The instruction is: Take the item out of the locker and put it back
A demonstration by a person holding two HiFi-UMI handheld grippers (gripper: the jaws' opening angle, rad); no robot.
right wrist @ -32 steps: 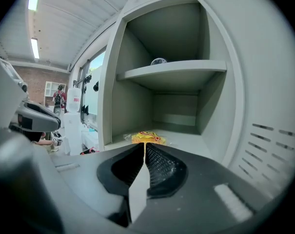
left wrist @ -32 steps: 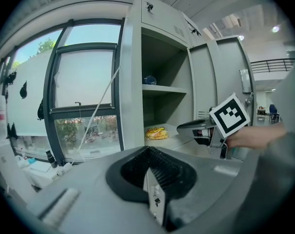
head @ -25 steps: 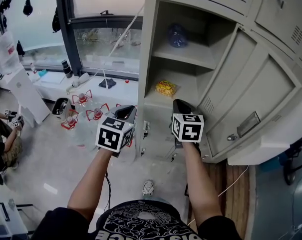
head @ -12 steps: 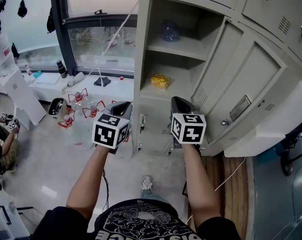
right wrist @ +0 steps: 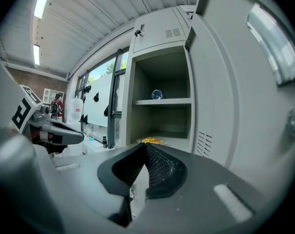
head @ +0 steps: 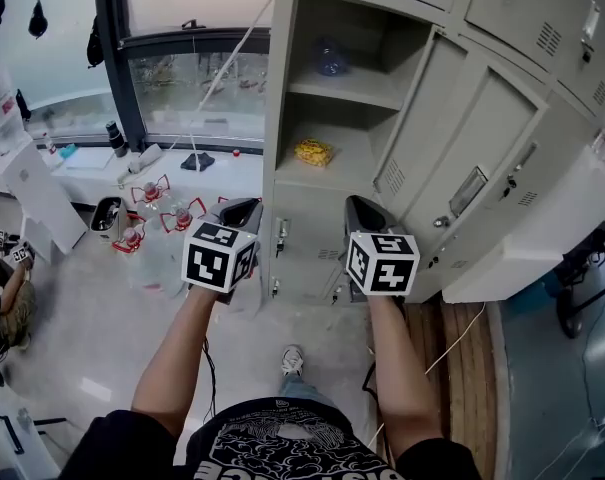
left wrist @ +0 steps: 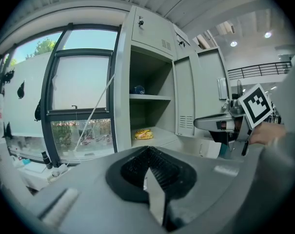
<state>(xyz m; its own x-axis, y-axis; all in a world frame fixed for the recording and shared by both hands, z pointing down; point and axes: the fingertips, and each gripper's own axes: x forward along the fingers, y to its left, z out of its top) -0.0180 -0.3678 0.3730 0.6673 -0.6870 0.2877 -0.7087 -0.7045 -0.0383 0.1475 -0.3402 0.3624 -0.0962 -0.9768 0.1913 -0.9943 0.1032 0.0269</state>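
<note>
The grey locker (head: 282,88) stands open in front of me, its door (head: 482,158) swung out to the right. A yellow packet (head: 313,152) lies on the lower shelf, also in the left gripper view (left wrist: 143,134) and the right gripper view (right wrist: 149,141). A bluish clear item (head: 329,60) sits on the upper shelf. My left gripper (head: 240,211) and right gripper (head: 362,213) hover side by side below the shelf and short of the locker. Both are shut and hold nothing.
Several red-capped bottles (head: 157,203) stand on the floor at left below a window ledge (head: 172,158). A seated person (head: 2,288) is at the far left. A white cable (head: 452,353) runs over the wooden strip at right. More closed lockers (head: 542,28) stand at upper right.
The locker has slid up and away in the head view, so both grippers now sit a little farther from the shelves. The jaws stayed shut and empty.
</note>
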